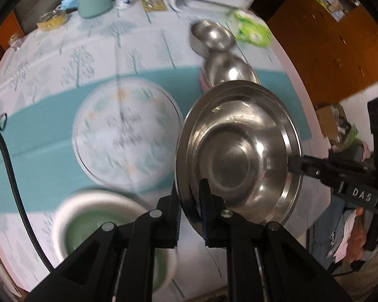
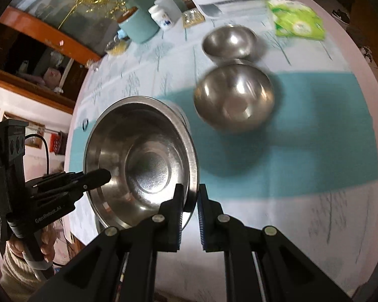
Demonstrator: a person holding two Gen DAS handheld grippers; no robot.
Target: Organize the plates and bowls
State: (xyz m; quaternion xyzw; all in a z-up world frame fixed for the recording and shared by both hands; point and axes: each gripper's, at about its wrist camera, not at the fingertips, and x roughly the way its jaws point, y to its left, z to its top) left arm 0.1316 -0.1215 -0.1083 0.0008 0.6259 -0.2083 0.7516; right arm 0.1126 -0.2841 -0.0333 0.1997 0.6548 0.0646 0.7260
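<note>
Currently, steel plate is pinched at opposite rims by left gripper and right gripper; beyond it, two steel bowls remain unstacked.

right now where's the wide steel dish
The wide steel dish is off the table, held by its rim between both grippers: the left gripper on one edge, the right gripper opposite, above the tablecloth, near two steel bowls.

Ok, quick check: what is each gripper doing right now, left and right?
Left gripper: shut on the rim of the steel plate.
Right gripper: shut on the opposite rim of the same steel plate, which is lifted off the table.
</note>
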